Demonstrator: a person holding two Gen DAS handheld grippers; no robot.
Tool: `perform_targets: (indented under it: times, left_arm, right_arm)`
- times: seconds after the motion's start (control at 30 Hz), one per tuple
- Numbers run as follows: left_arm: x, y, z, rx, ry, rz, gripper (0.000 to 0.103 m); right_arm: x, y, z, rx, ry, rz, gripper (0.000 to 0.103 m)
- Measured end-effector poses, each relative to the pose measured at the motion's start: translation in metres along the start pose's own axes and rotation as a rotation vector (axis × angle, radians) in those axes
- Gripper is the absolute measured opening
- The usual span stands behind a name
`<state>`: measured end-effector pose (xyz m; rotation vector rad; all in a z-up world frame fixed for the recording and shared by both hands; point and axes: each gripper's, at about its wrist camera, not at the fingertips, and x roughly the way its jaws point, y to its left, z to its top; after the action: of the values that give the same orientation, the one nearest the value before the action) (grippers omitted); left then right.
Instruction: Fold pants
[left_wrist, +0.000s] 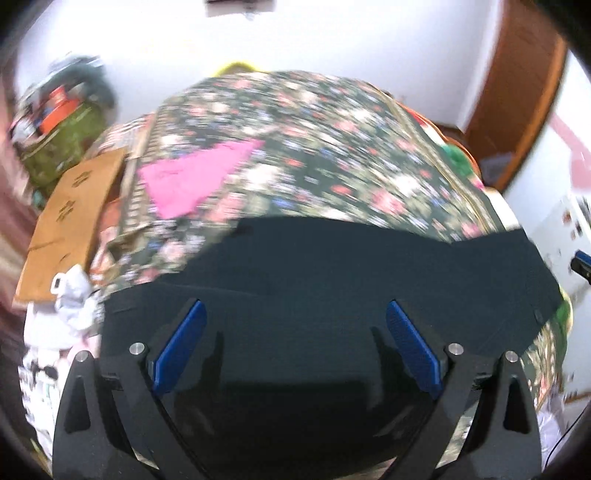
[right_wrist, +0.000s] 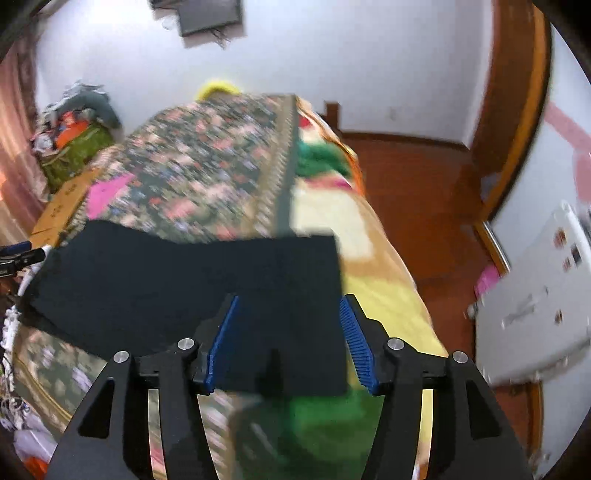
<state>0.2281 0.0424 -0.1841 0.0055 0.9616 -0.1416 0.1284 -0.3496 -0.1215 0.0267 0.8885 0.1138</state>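
Pants (left_wrist: 332, 280) lie flat across frame centre on the floral bedspread (left_wrist: 295, 147). Left gripper (left_wrist: 295, 325) and right gripper (right_wrist: 288, 317) are both spread, grasping nothing. Pinch both layers at 2 matching edge points, then lift evenly.

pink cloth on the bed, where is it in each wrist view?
Left wrist: pink cloth left of centre, on the floral bedspread, beyond the black pants.
Right wrist: pink cloth far left, mid-height.
Shared landmark: cardboard box, just left of it.

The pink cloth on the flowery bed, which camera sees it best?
The left wrist view. There the flat pink triangular cloth lies big and whole on the dark floral bedspread, beyond the dark navy pants. The right wrist view shows only a small, blurry piece at the left edge.
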Motion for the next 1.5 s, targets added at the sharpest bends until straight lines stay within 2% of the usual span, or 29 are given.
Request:
perform_targets:
  times: [0.2, 0.43, 0.6, 0.63, 0.67, 0.77, 0.97, 1.0, 1.03, 1.1, 1.13, 1.17, 1.2, 1.27, 1.33, 1.43, 1.5]
  left_arm:
    - [-0.009, 0.094, 0.000, -0.141, -0.010, 0.108, 0.099]
    - [0.009, 0.192, -0.013, -0.267, 0.051, 0.169, 0.099]
    - [0.036, 0.233, -0.023, -0.351, 0.095, 0.132, 0.099]
    - [0.045, 0.239, -0.025, -0.359, 0.105, 0.124, 0.097]
    - [0.052, 0.242, -0.025, -0.368, 0.119, 0.109, 0.090]
    - [0.073, 0.247, -0.028, -0.382, 0.166, 0.028, 0.081]
    - [0.117, 0.248, -0.035, -0.398, 0.279, -0.093, 0.081]
    - [0.124, 0.249, -0.038, -0.409, 0.297, -0.114, 0.081]
    - [0.127, 0.250, -0.040, -0.413, 0.302, -0.127, 0.081]
    - [0.127, 0.249, -0.042, -0.409, 0.292, -0.153, 0.075]
    - [0.126, 0.248, -0.043, -0.407, 0.287, -0.174, 0.062]
    - [0.125, 0.248, -0.044, -0.414, 0.285, -0.199, 0.054]
    - [0.124, 0.247, -0.044, -0.418, 0.279, -0.198, 0.053]
    - [0.122, 0.247, -0.045, -0.413, 0.264, -0.204, 0.042]
    - [0.117, 0.247, -0.045, -0.405, 0.247, -0.185, 0.036]
    - [0.105, 0.247, -0.046, -0.373, 0.211, -0.099, 0.019]
    - [0.099, 0.251, -0.046, -0.365, 0.195, -0.033, 0.017]
  right_arm:
    - [0.017, 0.072, 0.047, -0.109, -0.045, 0.159, 0.052]
    - [0.069, 0.164, 0.081, -0.243, 0.008, 0.305, 0.052]
    - [0.116, 0.216, 0.094, -0.299, 0.096, 0.390, 0.052]
    - [0.130, 0.229, 0.096, -0.314, 0.135, 0.410, 0.052]
    - [0.139, 0.237, 0.098, -0.325, 0.160, 0.421, 0.052]
    - [0.173, 0.265, 0.102, -0.366, 0.238, 0.446, 0.052]
    - [0.220, 0.315, 0.108, -0.409, 0.333, 0.493, 0.052]
    - [0.226, 0.321, 0.108, -0.456, 0.360, 0.443, 0.052]
    - [0.235, 0.329, 0.106, -0.466, 0.383, 0.452, 0.051]
    - [0.245, 0.337, 0.101, -0.478, 0.422, 0.463, 0.043]
    - [0.251, 0.343, 0.096, -0.492, 0.438, 0.452, 0.037]
    - [0.251, 0.345, 0.094, -0.504, 0.420, 0.443, 0.034]
    - [0.249, 0.346, 0.093, -0.505, 0.407, 0.454, 0.029]
    - [0.247, 0.351, 0.092, -0.529, 0.385, 0.465, 0.015]
    - [0.243, 0.358, 0.089, -0.580, 0.358, 0.447, 0.012]
    - [0.245, 0.366, 0.091, -0.613, 0.327, 0.436, 0.009]
    - [0.247, 0.374, 0.096, -0.631, 0.305, 0.439, 0.009]
